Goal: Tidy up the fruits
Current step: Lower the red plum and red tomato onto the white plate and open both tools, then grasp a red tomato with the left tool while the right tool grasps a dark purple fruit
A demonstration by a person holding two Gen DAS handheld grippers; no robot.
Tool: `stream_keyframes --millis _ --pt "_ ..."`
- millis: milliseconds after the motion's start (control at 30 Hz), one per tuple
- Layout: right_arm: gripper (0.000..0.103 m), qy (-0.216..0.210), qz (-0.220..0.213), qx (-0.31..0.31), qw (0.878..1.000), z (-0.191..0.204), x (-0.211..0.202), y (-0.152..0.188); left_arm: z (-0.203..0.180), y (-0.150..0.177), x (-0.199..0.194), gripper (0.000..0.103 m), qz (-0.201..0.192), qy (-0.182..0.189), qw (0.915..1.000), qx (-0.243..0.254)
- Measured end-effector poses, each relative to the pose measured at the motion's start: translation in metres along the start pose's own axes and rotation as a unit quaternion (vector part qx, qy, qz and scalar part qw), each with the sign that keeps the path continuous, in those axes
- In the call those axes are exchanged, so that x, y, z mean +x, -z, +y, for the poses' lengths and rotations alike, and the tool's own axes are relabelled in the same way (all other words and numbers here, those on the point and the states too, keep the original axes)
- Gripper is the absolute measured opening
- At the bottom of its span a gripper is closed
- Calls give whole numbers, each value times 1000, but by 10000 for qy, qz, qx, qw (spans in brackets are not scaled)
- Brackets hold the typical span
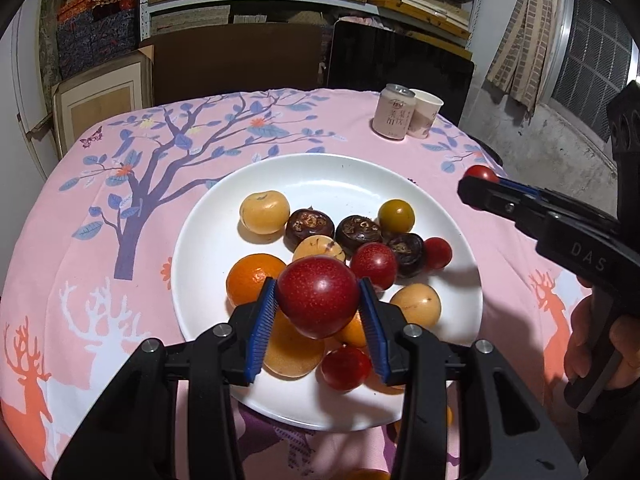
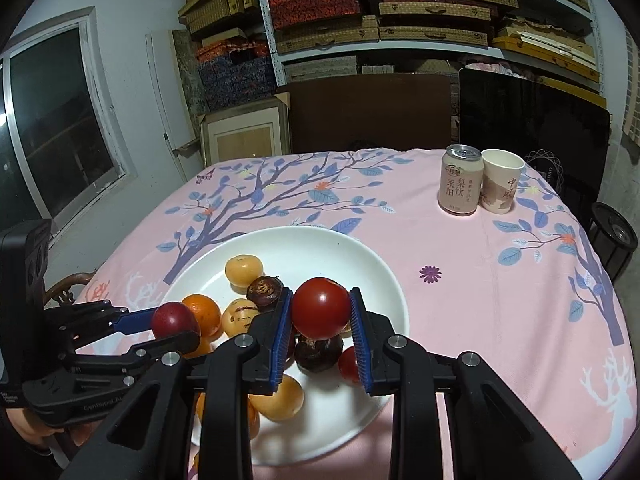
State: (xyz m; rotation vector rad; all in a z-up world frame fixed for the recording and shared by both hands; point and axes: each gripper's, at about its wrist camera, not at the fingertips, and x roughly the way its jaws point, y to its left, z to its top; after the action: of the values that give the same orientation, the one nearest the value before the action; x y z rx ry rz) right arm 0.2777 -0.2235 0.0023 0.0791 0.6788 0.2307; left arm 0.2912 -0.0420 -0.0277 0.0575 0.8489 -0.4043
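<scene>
Left tongs [image 1: 318, 306] clamp a plum [image 1: 318, 297]; right tongs [image 2: 320, 320] (above the plate [image 2: 372, 268]) clamp a tomato [image 2: 320, 307].

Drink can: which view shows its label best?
Right wrist. The can stands upright beside the paper cup, fairly large, its label characters and top both clear. In the left wrist view the can is smaller and farther off at the table's far edge, and its label is harder to read.

On my right claw [image 1: 480, 184] I read "DAS". My left claw [image 2: 176, 326] says "GenRobot.AI". The can [image 2: 460, 180] shows "梨饮" and "亲阳"; the paper cup [image 2: 502, 186] shows "中國".
</scene>
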Motion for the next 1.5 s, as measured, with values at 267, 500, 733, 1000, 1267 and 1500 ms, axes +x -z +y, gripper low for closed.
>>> stream_keyframes --millis 267,500,733,1000,1267,1500 --pt "63 36 89 -112 9999 11 14 -3 -1 -3 14 44 100 -211 9997 105" --pt "68 -164 -56 99 9998 2 -9 9 -7 3 -3 56 -82 -337 9992 197" --pt "71 -522 -7 764 9957 -16 -43 55 -15 47 -57 69 -333 -89 9989 307" --pt "77 -681 110 1226 9901 -39 -41 99 -48 139 -102 73 -118 -8 9961 873" --pt "77 -756 137 1055 9914 -36 -39 102 -77 184 -83 48 244 -185 9951 944" --pt "78 -638 52 869 9942 -35 -43 100 -82 175 -62 41 456 0 9965 708"
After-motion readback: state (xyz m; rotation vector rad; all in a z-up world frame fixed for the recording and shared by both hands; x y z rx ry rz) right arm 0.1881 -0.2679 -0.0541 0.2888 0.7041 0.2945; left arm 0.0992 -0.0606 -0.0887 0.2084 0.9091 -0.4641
